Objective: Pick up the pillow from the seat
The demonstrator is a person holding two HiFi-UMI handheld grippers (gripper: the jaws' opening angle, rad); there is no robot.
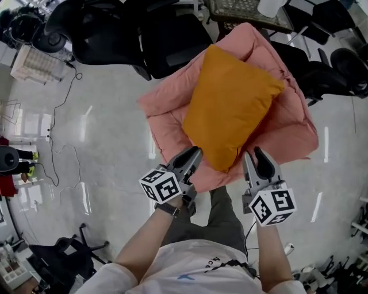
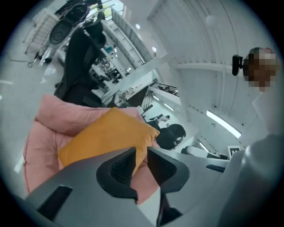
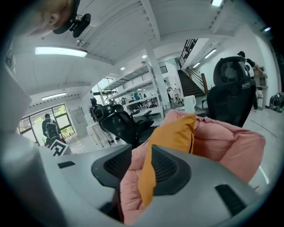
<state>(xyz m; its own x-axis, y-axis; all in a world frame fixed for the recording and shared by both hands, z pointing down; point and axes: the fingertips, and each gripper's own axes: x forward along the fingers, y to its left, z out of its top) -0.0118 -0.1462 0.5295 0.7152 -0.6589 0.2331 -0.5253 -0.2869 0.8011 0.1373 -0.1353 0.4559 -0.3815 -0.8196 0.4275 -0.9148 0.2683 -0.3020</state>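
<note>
An orange pillow (image 1: 230, 106) lies tilted on a pink padded seat cushion (image 1: 167, 109). My left gripper (image 1: 194, 154) sits at the pillow's near left edge, its jaws a narrow gap apart. In the left gripper view the pillow (image 2: 106, 137) shows just beyond that gap (image 2: 141, 162), and the pads do not press on it. My right gripper (image 1: 256, 154) is at the pillow's near right edge. In the right gripper view its jaws (image 3: 141, 166) stand apart, with the pillow's orange edge (image 3: 177, 133) and pink cushion fabric (image 3: 230, 137) between them, not squeezed.
Black office chairs (image 1: 144, 34) stand behind the seat and another (image 1: 339, 69) at the right. A mesh table (image 1: 247, 14) is at the top. A cable (image 1: 60, 115) runs over the glossy floor at the left. The person's legs (image 1: 221, 212) are just below the cushion.
</note>
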